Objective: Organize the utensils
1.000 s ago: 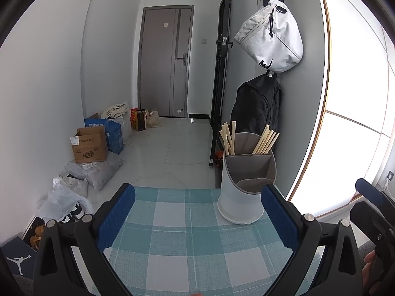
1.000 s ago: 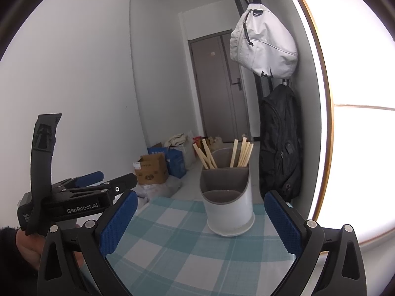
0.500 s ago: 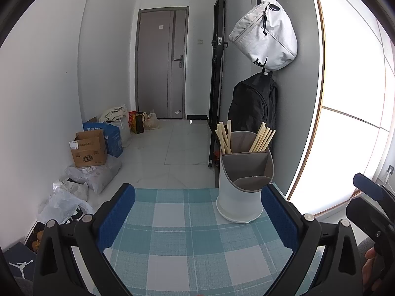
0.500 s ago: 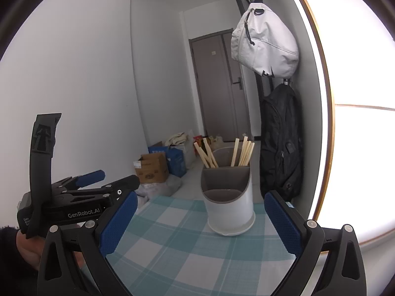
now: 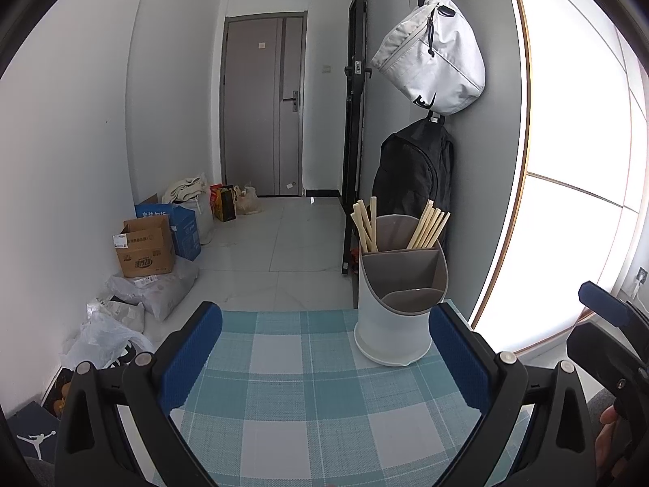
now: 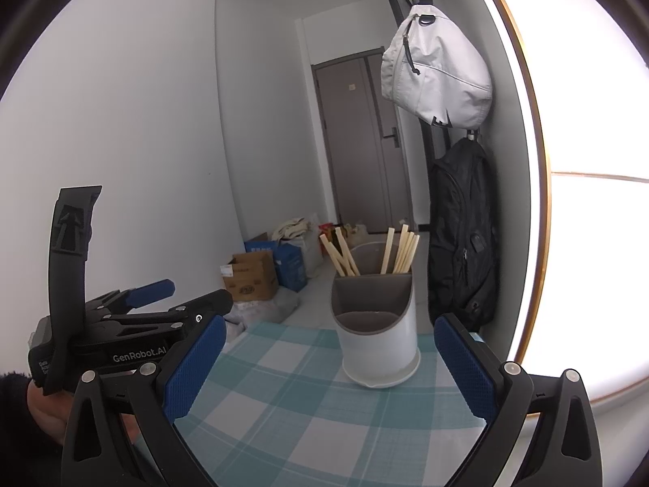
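Both claws hang wide open and hold nothing: the left claw [image 5: 324, 365] and the right claw [image 6: 328, 369] each show two black plastic arms tipped with blue pads [image 5: 190, 357] of a fine dimpled rubber, spread well apart above the table [image 5: 308, 406]. The table wears a woven cloth in a teal and white check. Near its far right edge stands the utensil holder [image 5: 399, 308], an upright white plastic cylinder with a smooth, slightly flared foot and a grey insert cut on a slant, so the back stands higher than the front. The insert divides it into a low front pocket, whose contents cannot be made out, and two rear pockets. Pale wooden chopsticks [image 5: 428, 225] stand in the rear pockets with their long axes near vertical: one bundle in the right pocket leans up and to the right, another bundle [image 5: 365, 223] in the left pocket leans up and to the left, so the two groups fan apart. In the right wrist view the holder [image 6: 377, 332] sits between the right claw's pads, farther off and untouched, and the left claw [image 6: 154, 304] shows at the left, gripped by a hand [image 6: 44, 410]. A soft white bag [image 5: 434, 61] and a black backpack [image 5: 413, 174] hang on the grey wall behind the holder.
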A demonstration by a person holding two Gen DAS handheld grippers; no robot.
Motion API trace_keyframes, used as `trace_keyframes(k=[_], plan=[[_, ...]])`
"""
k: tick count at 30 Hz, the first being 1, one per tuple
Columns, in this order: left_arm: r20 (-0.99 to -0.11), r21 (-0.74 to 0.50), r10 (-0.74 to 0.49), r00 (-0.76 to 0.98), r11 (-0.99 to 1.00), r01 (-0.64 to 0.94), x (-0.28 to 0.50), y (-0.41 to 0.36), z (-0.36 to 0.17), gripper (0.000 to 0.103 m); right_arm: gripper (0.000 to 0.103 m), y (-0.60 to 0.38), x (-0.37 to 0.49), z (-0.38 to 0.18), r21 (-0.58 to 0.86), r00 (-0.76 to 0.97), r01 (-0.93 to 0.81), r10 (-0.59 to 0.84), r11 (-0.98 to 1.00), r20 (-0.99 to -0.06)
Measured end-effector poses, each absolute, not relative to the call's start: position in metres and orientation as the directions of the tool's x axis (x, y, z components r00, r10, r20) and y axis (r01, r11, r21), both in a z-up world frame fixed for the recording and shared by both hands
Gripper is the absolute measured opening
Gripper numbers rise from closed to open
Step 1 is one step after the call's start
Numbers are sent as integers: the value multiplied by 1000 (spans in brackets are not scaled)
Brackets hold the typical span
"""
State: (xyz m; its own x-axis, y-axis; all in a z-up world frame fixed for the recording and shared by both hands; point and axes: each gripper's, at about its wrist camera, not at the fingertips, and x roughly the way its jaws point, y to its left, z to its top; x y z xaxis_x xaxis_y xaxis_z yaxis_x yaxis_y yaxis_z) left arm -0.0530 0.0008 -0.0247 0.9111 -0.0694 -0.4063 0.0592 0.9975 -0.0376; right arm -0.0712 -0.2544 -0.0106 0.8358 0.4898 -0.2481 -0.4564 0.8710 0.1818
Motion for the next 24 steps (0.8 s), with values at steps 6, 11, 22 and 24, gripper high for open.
trace_keyframes(k=[6, 11, 22, 24], plan=[[-418, -44, -74, 906, 997, 61, -52, 2, -26, 100, 103, -254, -71, -11, 181, 836, -458, 491, 870, -246], [-420, -50, -77, 904, 997, 61, -52, 3, -26, 100, 103, -253, -71, -11, 181, 835, -458, 491, 870, -246], [-412, -54, -99, 906, 995, 84, -53, 3, -26, 100, 103, -250, -69, -12, 182, 830, -464, 497, 867, -254], [-415, -55, -106, 904, 994, 92, -51, 4, -27, 100, 103, -249, -66, -14, 185, 827, -462, 497, 867, -263]])
